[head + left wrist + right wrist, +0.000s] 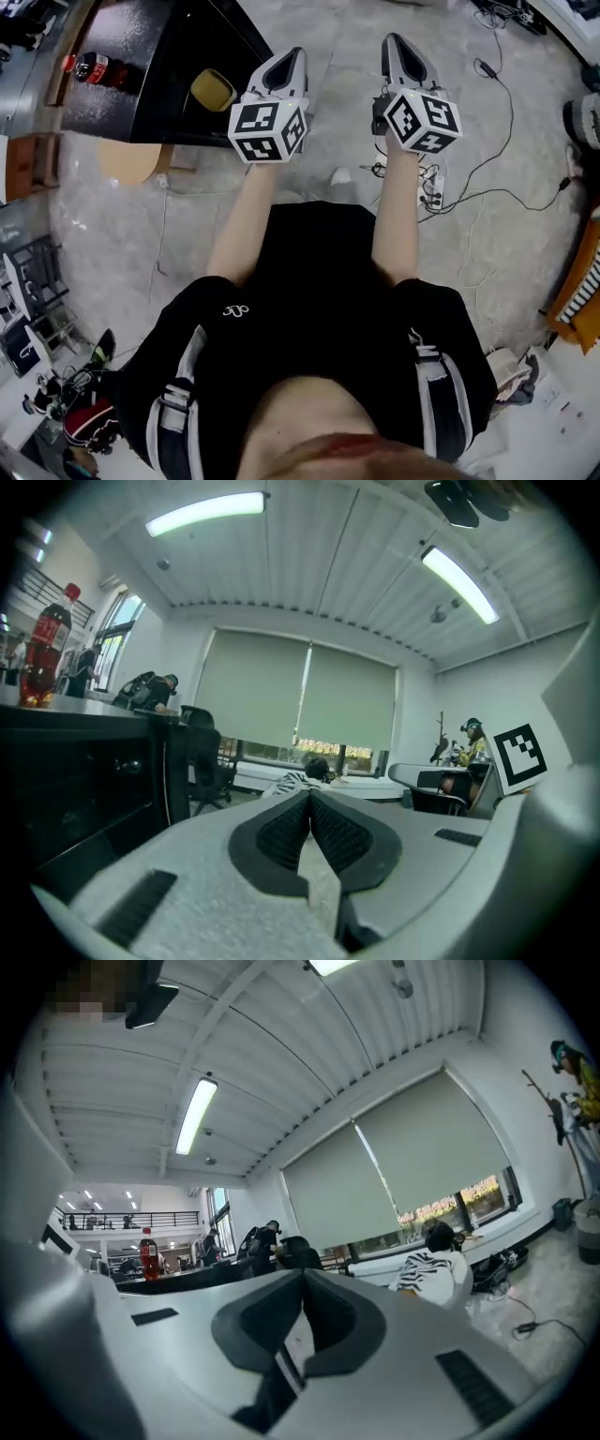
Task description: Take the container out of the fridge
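A black cabinet-like unit (159, 56), possibly the fridge, stands at the upper left of the head view with a cola bottle (94, 67) on top. A yellow rounded object (214, 89) sits at its near edge; what it is I cannot tell. My left gripper (292, 52) is held out just right of that unit, shut and empty. My right gripper (394, 39) hovers beside it over the floor, also shut with nothing in it. In the left gripper view the black unit (84, 761) and bottle (42, 649) lie to the left of the shut left gripper (309, 794). No fridge interior shows.
A power strip with cables (429, 187) lies on the concrete floor below the right gripper. A round wooden piece (127, 159) sits by the unit's corner. A person in a striped top (436, 1265) sits ahead, and an office chair (202, 752) stands past the unit.
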`<action>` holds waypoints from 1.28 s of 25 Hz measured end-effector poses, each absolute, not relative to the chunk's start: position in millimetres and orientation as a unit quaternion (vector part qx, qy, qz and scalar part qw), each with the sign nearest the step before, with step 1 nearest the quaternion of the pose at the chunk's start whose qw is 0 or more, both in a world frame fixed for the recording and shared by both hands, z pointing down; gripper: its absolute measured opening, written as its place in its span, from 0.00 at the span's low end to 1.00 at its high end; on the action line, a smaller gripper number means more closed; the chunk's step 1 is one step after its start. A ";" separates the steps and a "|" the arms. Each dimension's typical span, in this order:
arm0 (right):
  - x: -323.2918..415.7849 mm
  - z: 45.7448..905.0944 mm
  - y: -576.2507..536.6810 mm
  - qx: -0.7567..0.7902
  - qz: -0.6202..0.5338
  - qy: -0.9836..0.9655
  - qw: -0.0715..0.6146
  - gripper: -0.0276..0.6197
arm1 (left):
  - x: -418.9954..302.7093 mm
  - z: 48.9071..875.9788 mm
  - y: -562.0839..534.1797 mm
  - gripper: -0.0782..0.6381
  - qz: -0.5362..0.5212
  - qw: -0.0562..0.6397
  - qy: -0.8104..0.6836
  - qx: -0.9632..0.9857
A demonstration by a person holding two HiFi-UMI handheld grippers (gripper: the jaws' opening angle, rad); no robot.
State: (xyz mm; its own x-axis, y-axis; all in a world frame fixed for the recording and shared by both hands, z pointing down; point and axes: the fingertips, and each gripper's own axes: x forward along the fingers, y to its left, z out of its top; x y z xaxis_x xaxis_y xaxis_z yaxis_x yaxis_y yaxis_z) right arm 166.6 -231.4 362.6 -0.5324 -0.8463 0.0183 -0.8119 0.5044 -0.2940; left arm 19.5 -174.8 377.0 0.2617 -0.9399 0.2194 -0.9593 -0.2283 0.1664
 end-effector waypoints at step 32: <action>-139.6 570.8 -208.6 -0.135 -0.053 0.954 -0.260 0.06 | -185.3 551.8 -148.3 0.12 0.046 0.345 -0.721 0.600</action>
State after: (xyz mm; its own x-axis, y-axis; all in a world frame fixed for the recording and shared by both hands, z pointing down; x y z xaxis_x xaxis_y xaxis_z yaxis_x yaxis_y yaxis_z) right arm -139.6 -208.6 570.8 -0.8278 -0.2303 0.5116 -0.2858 0.9578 -0.0312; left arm -185.3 -148.3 551.8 -0.0428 -0.8322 0.5528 -0.8963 0.2765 0.3468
